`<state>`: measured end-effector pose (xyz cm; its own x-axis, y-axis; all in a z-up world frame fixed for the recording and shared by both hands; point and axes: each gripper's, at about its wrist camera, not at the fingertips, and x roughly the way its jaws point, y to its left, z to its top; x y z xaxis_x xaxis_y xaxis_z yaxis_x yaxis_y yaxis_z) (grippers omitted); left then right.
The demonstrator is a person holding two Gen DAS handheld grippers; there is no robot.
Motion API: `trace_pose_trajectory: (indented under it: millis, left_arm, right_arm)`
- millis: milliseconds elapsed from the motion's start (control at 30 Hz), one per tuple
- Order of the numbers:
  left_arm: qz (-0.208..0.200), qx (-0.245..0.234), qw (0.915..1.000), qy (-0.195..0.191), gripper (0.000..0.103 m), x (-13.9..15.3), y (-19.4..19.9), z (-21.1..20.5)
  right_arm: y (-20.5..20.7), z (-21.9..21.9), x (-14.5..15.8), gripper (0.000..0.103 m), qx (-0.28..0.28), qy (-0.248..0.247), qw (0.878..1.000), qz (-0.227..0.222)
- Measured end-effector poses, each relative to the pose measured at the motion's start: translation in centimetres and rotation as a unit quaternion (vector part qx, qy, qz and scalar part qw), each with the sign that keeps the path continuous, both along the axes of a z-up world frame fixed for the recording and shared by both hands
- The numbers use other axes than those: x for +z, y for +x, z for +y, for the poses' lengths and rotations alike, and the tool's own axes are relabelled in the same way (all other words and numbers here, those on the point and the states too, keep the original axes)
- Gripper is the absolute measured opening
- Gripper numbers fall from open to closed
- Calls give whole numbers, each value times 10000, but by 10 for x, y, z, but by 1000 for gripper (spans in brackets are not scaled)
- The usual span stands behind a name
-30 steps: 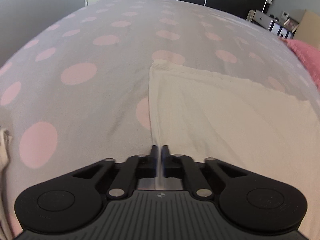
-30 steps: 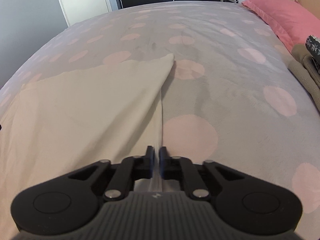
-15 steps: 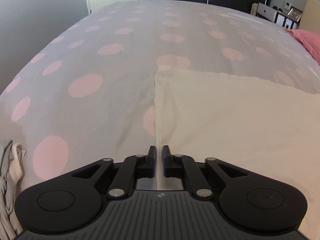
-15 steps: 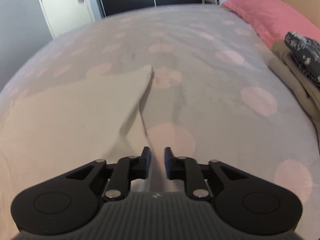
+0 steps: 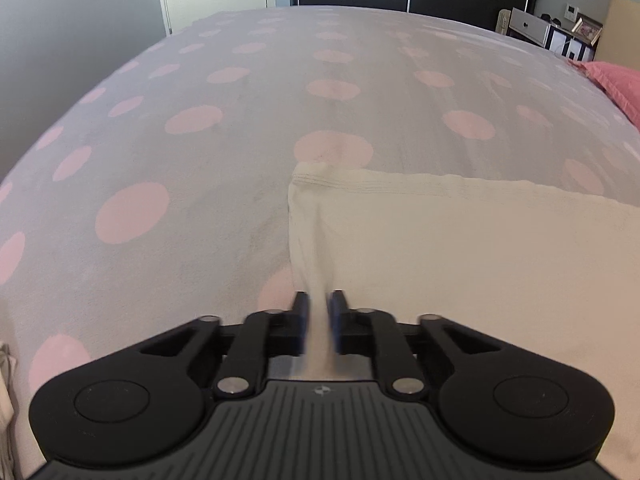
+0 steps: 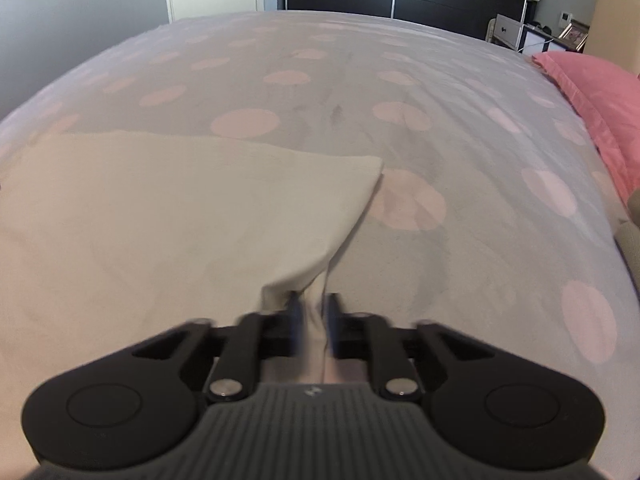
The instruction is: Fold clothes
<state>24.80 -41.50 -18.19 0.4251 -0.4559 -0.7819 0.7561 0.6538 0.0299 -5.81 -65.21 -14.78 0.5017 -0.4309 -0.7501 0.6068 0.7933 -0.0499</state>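
Cloth [image 5: 460, 240], cream and flat, lies on your grey bedspread [image 5: 240, 140] with pink dots. Your left gripper [image 5: 319, 304] has its fingers clamped on the cloth's near left edge; your right gripper [image 6: 312, 306] pinches a gathered fold at the cloth's [image 6: 180, 208] near right edge. A pink pillow [image 6: 600, 100] sits far right.

Both grippers release and re-clamp the cream cloth [image 5: 460, 248] within the last second. The left gripper [image 5: 319, 312] now pinches a thicker bunch of the cloth's left edge. The right gripper [image 6: 313, 316] grips a gathered fold of the right edge. The bedspread [image 5: 240, 160] sits lower in both views, showing more of the room beyond.
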Motion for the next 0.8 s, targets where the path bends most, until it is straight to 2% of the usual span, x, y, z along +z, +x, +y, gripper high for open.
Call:
trace_pose_trajectory:
  millis: [67, 200, 267, 300, 333, 400, 467, 600, 800]
  left_arm:
    - [-84, 30, 10000, -15, 4, -1, -1, -1]
    - [-139, 13, 9999, 6, 3, -4, 1, 1]
    - [-125, -32, 9999, -4, 3, -4, 2, 1]
    - [-130, -65, 9999, -2, 4, -3, 3, 1]
    - [-106, -69, 9999, -17, 4, -3, 5, 1]
    - [-151, -27, 9998, -142, 7, 0, 8, 1]
    - [-182, 26, 9996, -200, 10, 1, 13, -3]
    - [-189, 78, 9996, -208, 15, 0, 21, -14]
    - [-410, 13, 9985, -356, 38, 0, 29, -30]
  right_arm:
    - [-4, 0, 3, 3, -148, -271, 9995, 35]
    - [-25, -15, 4, 0, -1039, -742, 9915, 233]
    - [-45, -36, 3, 0, -1440, -265, 9892, -81]
    - [-50, -42, 4, 0, -1449, -52, 9890, -288]
    - [-54, -46, 5, 6, -1406, 101, 9888, -485]
    - [-56, -52, 8, 7, -1281, 314, 9880, -808]
    - [-45, -53, 11, 22, -1090, 356, 9883, -1001]
    - [-11, -58, 16, 23, -884, 299, 9898, -1078]
    - [17, -74, 14, 23, -1064, 166, 9894, -978]
